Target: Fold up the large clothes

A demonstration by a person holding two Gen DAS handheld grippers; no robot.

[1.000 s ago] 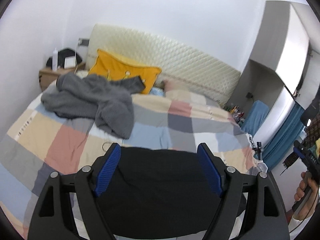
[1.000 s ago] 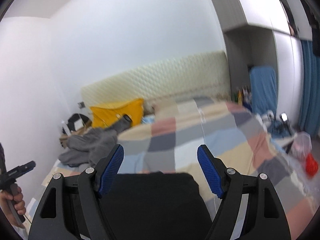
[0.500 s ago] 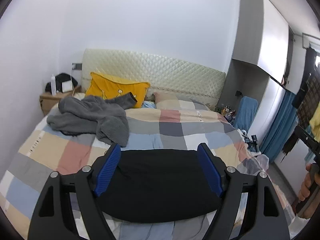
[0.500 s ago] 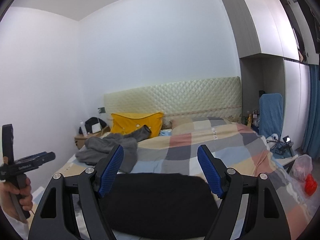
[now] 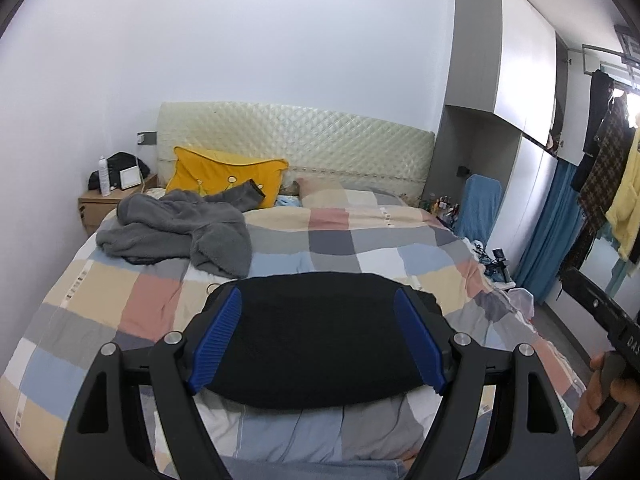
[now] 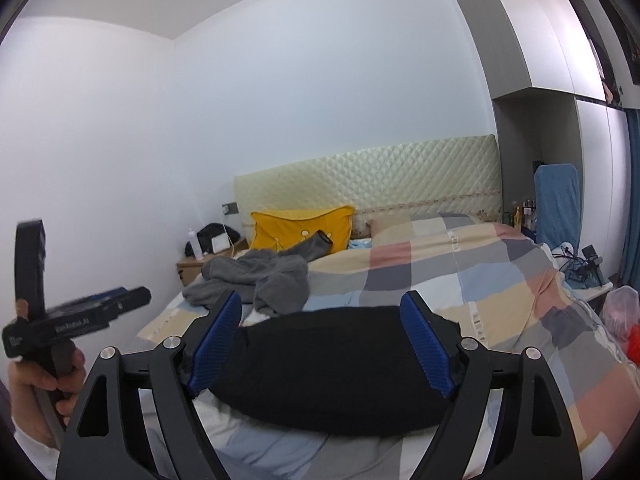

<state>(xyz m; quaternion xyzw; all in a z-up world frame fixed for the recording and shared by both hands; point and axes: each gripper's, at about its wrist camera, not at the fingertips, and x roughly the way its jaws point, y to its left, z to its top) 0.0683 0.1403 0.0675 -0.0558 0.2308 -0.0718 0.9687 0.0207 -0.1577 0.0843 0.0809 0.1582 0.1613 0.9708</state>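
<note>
A folded black garment (image 5: 320,336) lies flat on the checked bedspread (image 5: 352,240) near the foot of the bed; it also shows in the right wrist view (image 6: 340,364). A crumpled grey fleece garment (image 5: 176,228) lies near the head of the bed, also in the right wrist view (image 6: 260,280). My left gripper (image 5: 318,340) is open and empty, held above the near edge of the bed, apart from the black garment. My right gripper (image 6: 322,340) is open and empty, likewise raised. The left tool shows at the left of the right wrist view (image 6: 76,320).
A yellow pillow (image 5: 224,176) leans on the quilted headboard (image 5: 296,144). A wooden nightstand (image 5: 104,208) with a bottle stands left of the bed. Wardrobes (image 5: 516,80), blue curtains (image 5: 548,232) and hanging clothes (image 5: 608,152) are on the right. Floor clutter (image 6: 616,312) lies by the right bedside.
Both grippers have lifted and pulled back from the black garment, tilting up so more wall and room show. Both stay open and empty. The garments have not moved.
</note>
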